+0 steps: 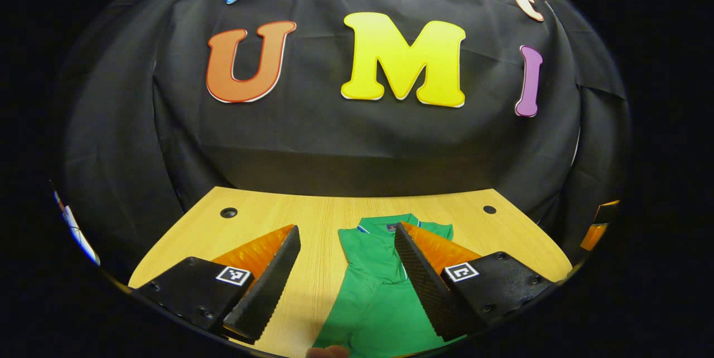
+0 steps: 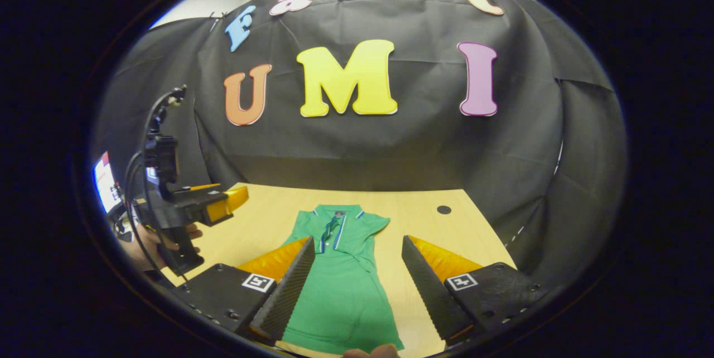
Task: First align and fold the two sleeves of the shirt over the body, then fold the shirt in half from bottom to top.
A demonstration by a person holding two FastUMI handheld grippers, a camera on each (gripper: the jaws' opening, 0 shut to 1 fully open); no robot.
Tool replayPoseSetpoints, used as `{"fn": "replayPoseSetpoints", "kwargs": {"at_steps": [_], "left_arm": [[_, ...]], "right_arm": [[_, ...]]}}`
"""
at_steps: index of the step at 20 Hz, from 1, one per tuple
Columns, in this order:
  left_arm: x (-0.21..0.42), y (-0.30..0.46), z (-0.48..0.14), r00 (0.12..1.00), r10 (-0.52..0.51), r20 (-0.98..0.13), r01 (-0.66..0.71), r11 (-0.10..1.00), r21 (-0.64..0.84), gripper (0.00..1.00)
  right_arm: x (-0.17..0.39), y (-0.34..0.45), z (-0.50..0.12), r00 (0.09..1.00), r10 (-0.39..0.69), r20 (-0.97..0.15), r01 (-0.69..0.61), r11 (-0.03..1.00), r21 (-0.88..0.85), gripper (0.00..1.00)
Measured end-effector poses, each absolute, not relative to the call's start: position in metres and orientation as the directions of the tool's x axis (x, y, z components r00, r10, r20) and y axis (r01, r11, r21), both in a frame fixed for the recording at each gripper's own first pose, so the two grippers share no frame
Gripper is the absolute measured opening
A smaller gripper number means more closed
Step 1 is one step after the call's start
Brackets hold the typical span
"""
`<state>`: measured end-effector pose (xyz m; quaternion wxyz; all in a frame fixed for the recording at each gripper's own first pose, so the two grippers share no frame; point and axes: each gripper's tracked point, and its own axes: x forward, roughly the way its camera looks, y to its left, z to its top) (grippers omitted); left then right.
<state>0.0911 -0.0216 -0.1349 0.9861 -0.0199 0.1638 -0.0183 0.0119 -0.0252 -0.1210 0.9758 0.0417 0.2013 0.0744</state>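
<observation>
Ridged finger pads framed the bottom of each view, and between them lay the green polo shirt (image 2: 340,285), the task's one thing, flat on the counter (image 2: 424,218) with its collar toward the back wall at twelve o'clock and its hem toward the camera at six. It looked narrow and long, the short sleeves apparently already turned in over the body, though the folds were too small to judge for sure. It read as a light knit, soft and limp, likely to sag and drag from a single pinch and to slide easily on smooth wood; my judgement was that the bottom-to-top fold called for a pinch at each hem corner, at about five and seven o'clock of the garment, lifting both together so that the layers stayed aligned. Collar and placket carried thin pale and blue trim, probably the stiffest part and a fair mark to lay the hem against. The right hand-held gripper (image 2: 357,280) hung above the lower body with its jaws spread wide, holding nothing. The left hand-held gripper (image 1: 346,274) was likewise spread and empty, straddling the shirt's edge, with bare counter under one finger; in the right gripper view it was at nine o'clock in a person's hand (image 2: 167,235), cables trailing up from it. The counter was pale wood-grain laminate, smooth and matte, with a round dark hole (image 2: 444,209) at one o'clock of the shirt and another (image 1: 228,213) near the opposite far corner. Creased black cloth hung behind.
</observation>
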Motion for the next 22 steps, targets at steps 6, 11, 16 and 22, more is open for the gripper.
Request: {"fn": "replayPoseSetpoints", "kwargs": {"at_steps": [6,11,16,22], "left_arm": [[0.017,-0.016,-0.135,0.94,-0.055,-0.337,0.058,0.998,-0.002,1.0],[-0.027,-0.019,-0.154,0.918,-0.064,-0.391,0.05,0.998,-0.045,1.0],[-0.07,-0.019,-0.193,0.872,-0.068,-0.486,0.076,0.997,-0.003,1.0],[-0.134,-0.022,-0.281,0.684,-0.096,-0.723,0.127,0.992,-0.012,1.0]], "right_arm": [[-0.022,-0.027,-0.143,0.901,0.126,-0.414,-0.104,0.992,0.076,0.92],[-0.038,-0.048,-0.164,0.885,0.117,-0.45,-0.104,0.993,0.054,0.96],[-0.072,-0.057,-0.207,0.831,0.173,-0.529,-0.18,0.983,0.038,0.96],[-0.105,-0.082,-0.291,0.679,0.163,-0.715,-0.178,0.983,0.055,0.96]]}}
